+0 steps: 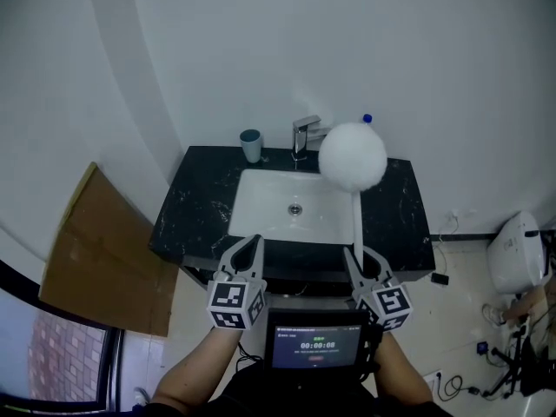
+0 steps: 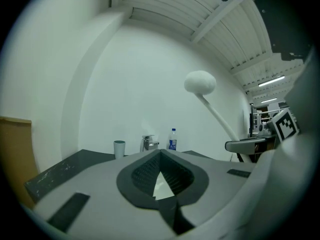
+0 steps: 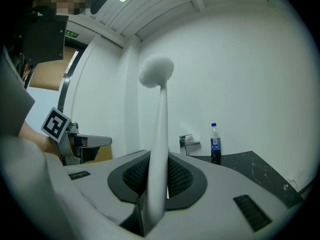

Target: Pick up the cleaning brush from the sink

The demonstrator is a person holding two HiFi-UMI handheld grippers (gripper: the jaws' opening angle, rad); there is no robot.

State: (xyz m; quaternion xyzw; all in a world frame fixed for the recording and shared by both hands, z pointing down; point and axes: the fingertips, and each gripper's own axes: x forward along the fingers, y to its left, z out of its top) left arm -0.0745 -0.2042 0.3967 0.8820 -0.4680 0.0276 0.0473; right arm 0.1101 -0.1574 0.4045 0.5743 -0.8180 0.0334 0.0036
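The cleaning brush has a round white fluffy head (image 1: 352, 155) on a long white handle (image 1: 357, 224). It stands upright, lifted clear of the white sink (image 1: 261, 194). My right gripper (image 1: 357, 254) is shut on the handle's lower end, in front of the counter. In the right gripper view the handle (image 3: 159, 149) rises between the pads up to the head (image 3: 156, 71). My left gripper (image 1: 250, 243) is beside it on the left, shut and with nothing in it. The left gripper view shows the brush head (image 2: 200, 82) high at the right.
The black stone counter (image 1: 195, 198) carries a chrome faucet (image 1: 304, 133), a grey-blue cup (image 1: 251, 145) and a blue-capped bottle (image 1: 367, 120) along the back wall. A cardboard sheet (image 1: 100, 250) leans at the left. A white fixture (image 1: 517, 250) and cables are at the right.
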